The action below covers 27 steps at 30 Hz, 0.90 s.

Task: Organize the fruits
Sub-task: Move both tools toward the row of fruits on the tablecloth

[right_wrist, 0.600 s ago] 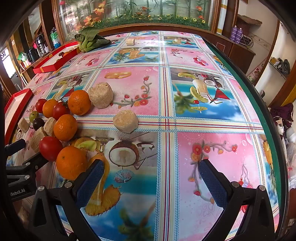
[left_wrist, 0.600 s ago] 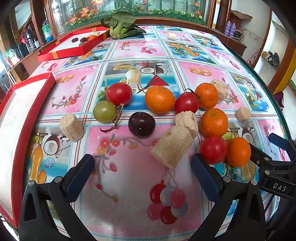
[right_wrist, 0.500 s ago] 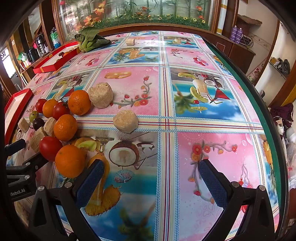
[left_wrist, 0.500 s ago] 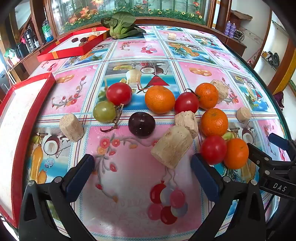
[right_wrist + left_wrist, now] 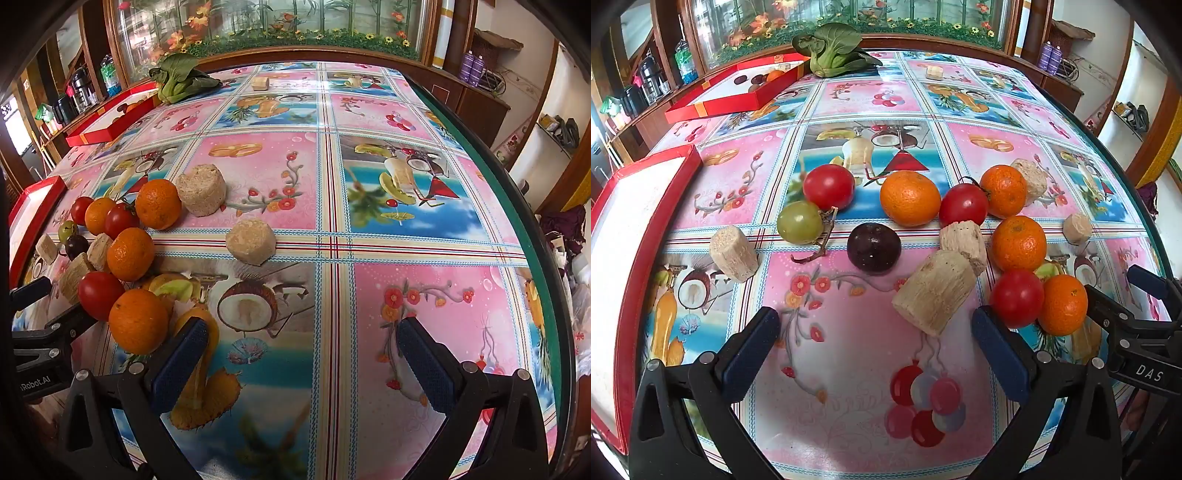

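Several fruits lie on the patterned tablecloth: oranges such as the nearest orange (image 5: 1062, 305) (image 5: 138, 320), red tomatoes such as one (image 5: 1016, 297) (image 5: 99, 295) beside it, a green grape (image 5: 800, 222), and a dark plum (image 5: 874, 248). Beige sugarcane pieces lie among them, the largest (image 5: 933, 291) just ahead of my left gripper (image 5: 875, 345), which is open and empty. My right gripper (image 5: 300, 354) is open and empty, with its left finger close to the nearest orange.
A red tray with a white inside (image 5: 628, 236) lies at the left table edge. A second red box (image 5: 738, 96) holding a few fruits and a bok choy (image 5: 833, 48) sit at the far side. The green table rim (image 5: 532, 206) runs along the right.
The nearest orange has shifted slightly left toward the tomato beside it. Both grippers stay open and nearly still.
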Each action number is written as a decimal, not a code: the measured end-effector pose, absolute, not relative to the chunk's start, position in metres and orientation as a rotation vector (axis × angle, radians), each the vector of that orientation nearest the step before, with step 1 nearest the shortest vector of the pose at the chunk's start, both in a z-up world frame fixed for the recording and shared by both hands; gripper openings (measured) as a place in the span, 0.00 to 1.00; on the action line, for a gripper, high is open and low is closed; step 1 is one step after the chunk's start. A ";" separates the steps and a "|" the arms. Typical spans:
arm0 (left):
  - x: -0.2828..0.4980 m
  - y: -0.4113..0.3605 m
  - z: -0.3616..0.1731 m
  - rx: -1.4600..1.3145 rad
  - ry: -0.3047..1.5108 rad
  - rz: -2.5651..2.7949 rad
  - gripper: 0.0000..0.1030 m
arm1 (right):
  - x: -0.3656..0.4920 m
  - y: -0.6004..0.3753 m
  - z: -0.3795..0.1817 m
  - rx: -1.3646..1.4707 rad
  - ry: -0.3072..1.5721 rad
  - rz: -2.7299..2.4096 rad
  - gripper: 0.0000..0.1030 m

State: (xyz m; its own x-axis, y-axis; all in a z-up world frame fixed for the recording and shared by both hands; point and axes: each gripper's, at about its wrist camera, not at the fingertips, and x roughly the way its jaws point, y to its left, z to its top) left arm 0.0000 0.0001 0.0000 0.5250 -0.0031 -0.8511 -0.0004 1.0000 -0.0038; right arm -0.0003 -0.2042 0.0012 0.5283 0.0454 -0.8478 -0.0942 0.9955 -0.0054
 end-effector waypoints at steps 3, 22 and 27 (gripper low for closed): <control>0.000 0.000 0.000 -0.005 1.018 -0.004 1.00 | 0.000 -0.204 0.000 -0.054 1.010 0.083 1.00; -0.041 0.067 0.068 -0.127 1.041 0.015 1.00 | -0.038 -0.185 0.055 -0.051 1.018 0.325 0.97; -0.041 0.086 0.067 -0.176 1.042 0.054 1.00 | -0.040 -0.173 0.057 -0.074 1.013 0.384 0.94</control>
State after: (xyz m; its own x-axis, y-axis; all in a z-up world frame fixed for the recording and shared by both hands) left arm -0.0406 0.0863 0.0673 0.5048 -0.0387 -0.8623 -0.1284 0.9845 -0.1194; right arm -0.0400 -0.1734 0.0573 0.4686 0.2792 -0.8381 -0.3473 0.9306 0.1159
